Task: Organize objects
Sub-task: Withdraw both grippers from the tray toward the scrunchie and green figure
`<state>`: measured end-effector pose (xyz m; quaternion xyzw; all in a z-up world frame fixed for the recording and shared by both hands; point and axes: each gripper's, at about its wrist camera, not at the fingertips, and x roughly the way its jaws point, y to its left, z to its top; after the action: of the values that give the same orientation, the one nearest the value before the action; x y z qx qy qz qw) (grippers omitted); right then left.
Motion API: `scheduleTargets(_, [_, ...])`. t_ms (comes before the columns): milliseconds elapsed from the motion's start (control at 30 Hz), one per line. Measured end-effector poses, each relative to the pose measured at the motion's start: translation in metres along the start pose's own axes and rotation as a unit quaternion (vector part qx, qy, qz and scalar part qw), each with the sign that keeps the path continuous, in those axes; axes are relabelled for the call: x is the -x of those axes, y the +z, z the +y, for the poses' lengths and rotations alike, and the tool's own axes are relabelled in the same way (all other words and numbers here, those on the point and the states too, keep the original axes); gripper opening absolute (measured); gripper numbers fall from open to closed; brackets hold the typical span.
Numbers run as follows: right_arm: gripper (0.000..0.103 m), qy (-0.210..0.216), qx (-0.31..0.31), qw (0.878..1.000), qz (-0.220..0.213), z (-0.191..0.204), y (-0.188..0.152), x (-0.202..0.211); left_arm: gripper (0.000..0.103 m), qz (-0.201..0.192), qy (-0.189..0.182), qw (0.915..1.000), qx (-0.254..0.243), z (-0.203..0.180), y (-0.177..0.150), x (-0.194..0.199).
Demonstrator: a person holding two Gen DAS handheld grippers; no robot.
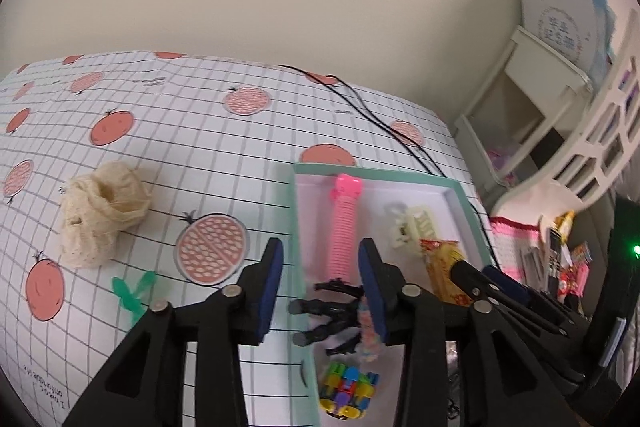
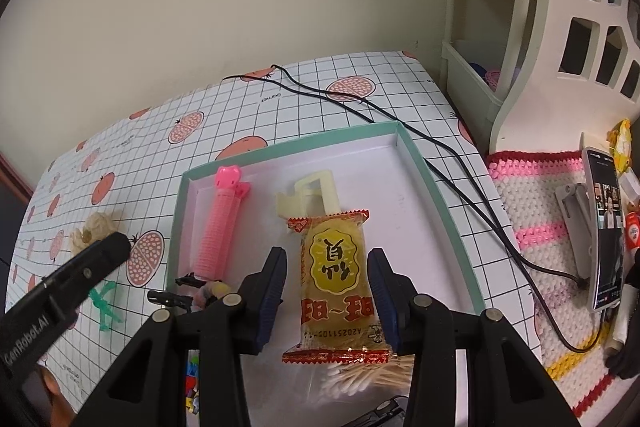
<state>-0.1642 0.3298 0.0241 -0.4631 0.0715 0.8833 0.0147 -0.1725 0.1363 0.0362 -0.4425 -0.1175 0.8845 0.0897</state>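
Jaws of the right gripper (image 2: 327,291) stand spread on either side of a yellow snack packet (image 2: 338,281), not visibly touching it; the packet lies in the green-rimmed tray (image 2: 436,187), its far end over a cream hair clip (image 2: 310,193). Jaws of the left gripper (image 1: 322,287) are also spread, empty, above the tray's near left rim and a black toy figure (image 1: 324,311). A pink hair roller (image 2: 222,227) lies left of the packet. On the tablecloth (image 1: 200,131) outside lie cream baby shoes (image 1: 102,213) and a green plastic piece (image 1: 132,293).

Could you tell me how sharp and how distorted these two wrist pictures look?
Left wrist view: fisheye bends the tablecloth grid, dark corners, the shelf at right smeared. Right wrist view: same bending, yet the snack packet between the right claw fingers reads sharp.
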Motion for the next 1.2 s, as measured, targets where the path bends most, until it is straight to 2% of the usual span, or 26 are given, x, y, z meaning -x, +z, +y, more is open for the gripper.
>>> scheduleTargets(33, [0.046,-0.001,0.002,1.000,0.001,0.001,0.000,-0.001,0.051,0.000,0.007,1.0000,0.004,0.003,0.000,0.000])
scheduleTargets(133, [0.046,-0.002,0.009,1.000,0.004,0.003,-0.002,-0.002,0.054,0.006,0.032,0.9994,0.014,0.010,0.000,-0.003])
scheduleTargets(267, [0.048,-0.003,0.016,1.000,0.006,0.006,-0.002,-0.003,0.065,0.017,0.061,0.9973,0.036,0.023,0.000,-0.008])
scheduleTargets(333, [0.053,-0.002,0.021,1.000,0.006,0.008,-0.003,-0.003,0.066,0.023,0.068,0.9961,0.050,0.029,-0.001,-0.011])
scheduleTargets(433, [0.058,-0.004,0.029,1.000,0.006,0.012,-0.004,-0.004,0.075,0.031,0.079,0.9939,0.071,0.040,-0.003,-0.014])
scheduleTargets(600, [0.067,-0.006,0.040,0.999,0.006,0.016,-0.005,-0.006,0.076,0.041,0.096,0.9902,0.093,0.051,-0.005,-0.017])
scheduleTargets(667, [0.072,-0.008,0.044,0.999,0.005,0.017,-0.006,-0.006,0.086,0.044,0.100,0.9890,0.100,0.054,-0.006,-0.018])
scheduleTargets(767, [0.075,-0.010,0.051,0.999,0.005,0.019,-0.007,-0.007,0.087,0.042,0.108,0.9877,0.105,0.058,-0.007,-0.018])
scheduleTargets(833, [0.082,-0.013,0.055,0.998,0.004,0.021,-0.007,-0.007,0.087,0.040,0.112,0.9875,0.103,0.059,-0.008,-0.019])
scheduleTargets(933, [0.089,-0.014,0.060,0.998,0.002,0.024,-0.008,-0.008,0.097,0.037,0.120,0.9872,0.098,0.059,-0.008,-0.019])
scheduleTargets(1100, [0.101,-0.020,0.069,0.997,0.000,0.026,-0.009,-0.009,0.098,0.026,0.127,0.9874,0.091,0.059,-0.006,-0.015])
scheduleTargets(1200, [0.102,-0.022,0.069,0.997,-0.002,0.026,-0.008,-0.009,0.098,0.024,0.129,0.9873,0.089,0.059,-0.006,-0.015])
